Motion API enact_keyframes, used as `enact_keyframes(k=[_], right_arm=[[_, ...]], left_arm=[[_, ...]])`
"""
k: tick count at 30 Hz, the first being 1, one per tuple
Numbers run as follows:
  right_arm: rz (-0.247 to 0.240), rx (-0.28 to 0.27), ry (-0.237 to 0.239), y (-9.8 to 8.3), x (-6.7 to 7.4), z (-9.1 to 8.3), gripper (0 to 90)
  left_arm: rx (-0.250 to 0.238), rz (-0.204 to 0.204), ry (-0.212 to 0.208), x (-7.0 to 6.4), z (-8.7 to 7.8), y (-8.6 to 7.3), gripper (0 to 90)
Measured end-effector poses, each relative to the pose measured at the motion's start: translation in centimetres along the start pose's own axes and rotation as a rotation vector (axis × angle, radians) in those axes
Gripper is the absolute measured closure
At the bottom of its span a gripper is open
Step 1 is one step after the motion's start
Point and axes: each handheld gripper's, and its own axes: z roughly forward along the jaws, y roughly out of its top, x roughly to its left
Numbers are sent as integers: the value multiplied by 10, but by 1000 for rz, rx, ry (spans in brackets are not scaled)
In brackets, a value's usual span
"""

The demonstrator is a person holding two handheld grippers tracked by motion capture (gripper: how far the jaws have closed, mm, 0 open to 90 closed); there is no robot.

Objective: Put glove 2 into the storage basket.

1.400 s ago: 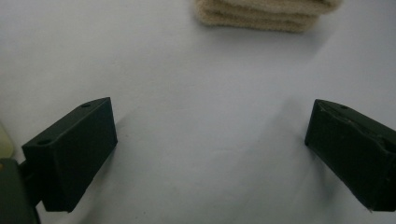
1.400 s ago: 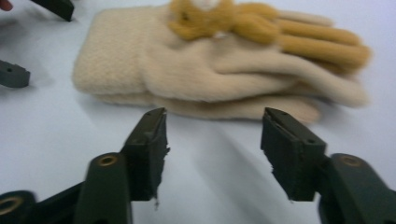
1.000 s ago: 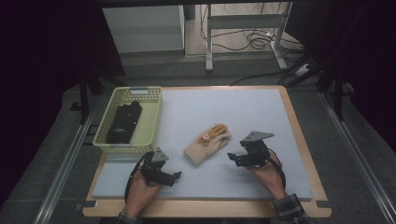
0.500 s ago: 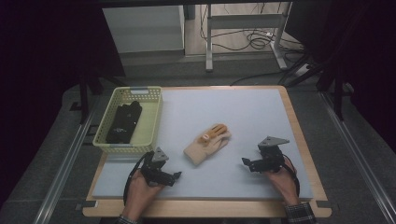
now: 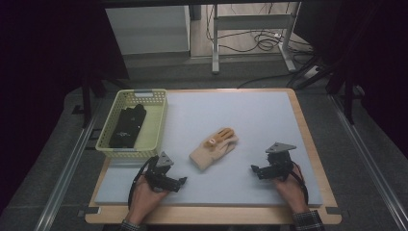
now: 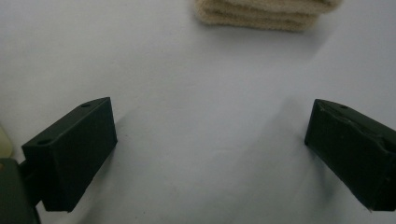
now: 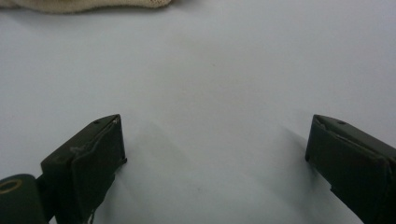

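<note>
Glove [image 5: 214, 147] laid mid-mat, long axis slanted from near-left cuff to far-right fingers, between left gripper [image 5: 182, 181] and right gripper [image 5: 253, 168], left nearer; both held wide and empty, right's jaws just opened.

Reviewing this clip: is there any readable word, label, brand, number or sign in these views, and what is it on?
None can be read.
Orange patch on the beige glove: too small and blurred to tell whether it is print.
Yellow basket and the black item in it: no lettering visible.
Left gripper and right gripper: no markings legible.
</note>
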Motion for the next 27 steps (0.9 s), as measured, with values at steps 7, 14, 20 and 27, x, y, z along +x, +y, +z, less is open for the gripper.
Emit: enact_keyframes(k=[7,14,20,27], right_arm=[[-1,-1,-1,0,0,0,44],[-3,-2,-2,0,0,0,44],[-3,-2,-2,0,0,0,45],[-3,-3,-2,0,0,0,45]], left_arm=[[20,9,-17,0,-2,8,53],[15,36,-47,-5,1,33,13],[38,54,-78,-9,8,54,0],[56,67,-75,-11,16,76,0]])
